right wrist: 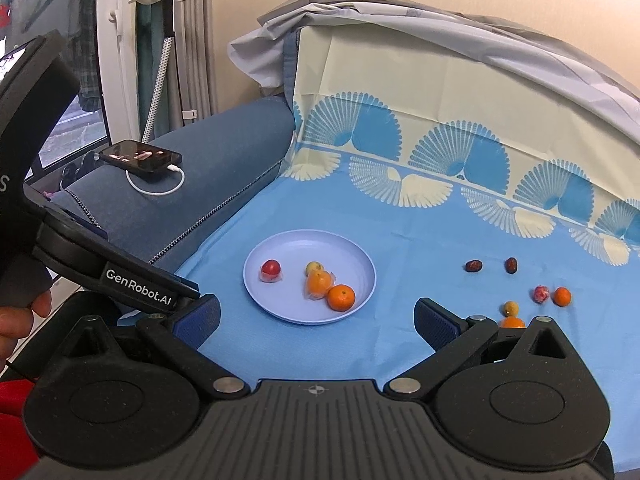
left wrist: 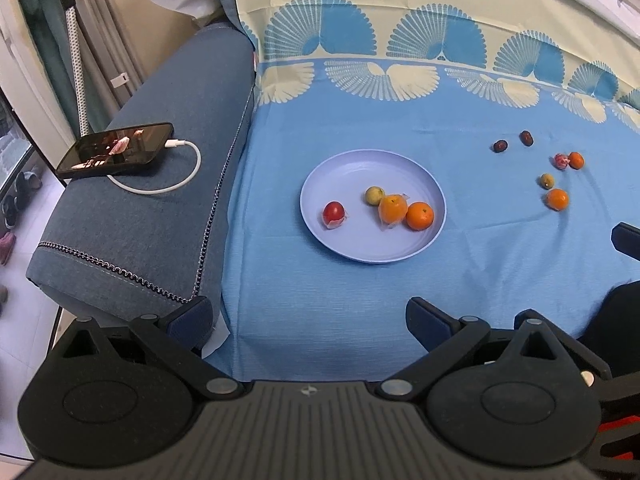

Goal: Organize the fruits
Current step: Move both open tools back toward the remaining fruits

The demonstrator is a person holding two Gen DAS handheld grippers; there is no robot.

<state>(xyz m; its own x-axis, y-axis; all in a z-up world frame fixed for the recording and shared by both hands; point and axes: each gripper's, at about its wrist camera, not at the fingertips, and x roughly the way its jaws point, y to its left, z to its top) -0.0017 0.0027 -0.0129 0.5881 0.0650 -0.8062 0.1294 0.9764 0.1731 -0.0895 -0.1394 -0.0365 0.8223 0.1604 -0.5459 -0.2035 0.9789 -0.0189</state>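
Right wrist view showed "GenRobot.AI" printed on the left gripper. Both the left and the right gripper gaped empty. A smooth round plate held glossy fruits.

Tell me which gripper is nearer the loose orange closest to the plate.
Right, probably. The right gripper has that orange just beyond its right finger; the left gripper sits back, facing the plate, orange far right.

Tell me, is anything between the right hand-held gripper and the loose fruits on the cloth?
Nothing visible. The right hand-held gripper is open above bare cloth; the loose fruits lie just right of it, the plate ahead left.
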